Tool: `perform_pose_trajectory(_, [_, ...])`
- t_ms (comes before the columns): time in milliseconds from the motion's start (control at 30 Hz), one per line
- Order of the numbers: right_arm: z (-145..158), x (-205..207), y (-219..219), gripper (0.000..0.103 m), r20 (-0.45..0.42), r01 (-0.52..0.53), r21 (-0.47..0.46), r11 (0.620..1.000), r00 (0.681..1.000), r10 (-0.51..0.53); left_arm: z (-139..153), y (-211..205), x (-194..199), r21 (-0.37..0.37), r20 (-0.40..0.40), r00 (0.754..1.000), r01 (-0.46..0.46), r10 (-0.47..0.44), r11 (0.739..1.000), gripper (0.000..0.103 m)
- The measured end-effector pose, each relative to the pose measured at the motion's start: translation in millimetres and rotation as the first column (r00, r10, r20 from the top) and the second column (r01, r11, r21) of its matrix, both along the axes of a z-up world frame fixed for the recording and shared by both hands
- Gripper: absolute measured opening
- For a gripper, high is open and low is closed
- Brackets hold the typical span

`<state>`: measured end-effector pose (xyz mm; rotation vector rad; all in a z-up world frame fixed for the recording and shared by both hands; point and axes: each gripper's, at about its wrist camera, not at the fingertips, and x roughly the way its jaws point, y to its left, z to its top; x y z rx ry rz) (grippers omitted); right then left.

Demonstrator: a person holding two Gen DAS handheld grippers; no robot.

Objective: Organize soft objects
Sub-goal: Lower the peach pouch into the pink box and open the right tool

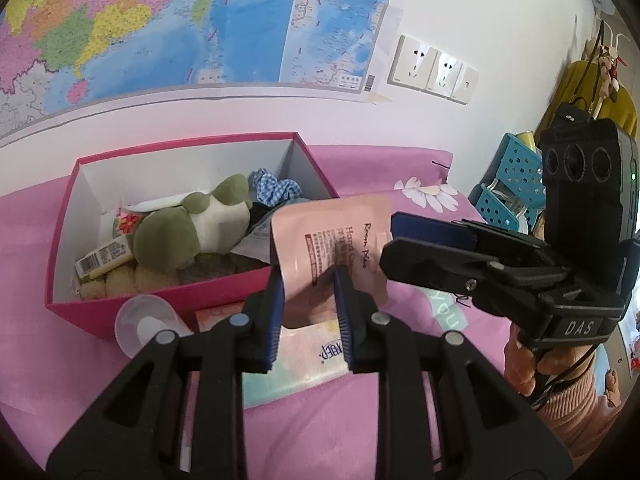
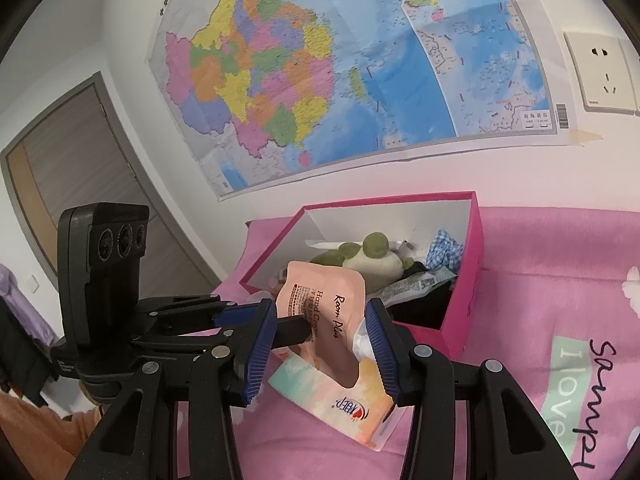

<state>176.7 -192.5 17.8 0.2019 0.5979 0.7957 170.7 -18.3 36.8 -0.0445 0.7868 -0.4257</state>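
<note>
A pale pink hand-cream pouch (image 1: 320, 240) (image 2: 320, 300) hangs upright above the bed, with my left gripper (image 1: 309, 280) shut on its lower part. My right gripper (image 1: 388, 240) (image 2: 322, 306) is open, its tips beside the pouch's right edge and not pressing on it. Behind the pouch stands a pink cardboard box (image 1: 192, 292) (image 2: 472, 280). Inside it lie a green and white frog plush (image 1: 192, 228) (image 2: 372, 256), a blue checked cloth (image 1: 276, 188) (image 2: 444, 248), dark fabric and small packets.
A pastel tissue pack (image 1: 304, 356) (image 2: 340, 400) lies on the pink bedsheet (image 1: 320, 432) under the grippers. A clear plastic disc (image 1: 144, 324) leans at the box's front corner. Blue perforated baskets (image 1: 512, 184) stand far right. A map-covered wall is behind the box.
</note>
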Motion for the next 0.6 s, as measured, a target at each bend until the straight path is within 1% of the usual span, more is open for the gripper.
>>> perform_pose_trajectory(600, [2, 22, -2, 0.047, -0.003, 0.027, 0.001, 1.000, 1.000, -0.027, 1, -5, 29, 0.008, -0.016, 1.000, -0.015, 0.015, 1.000, 0.027])
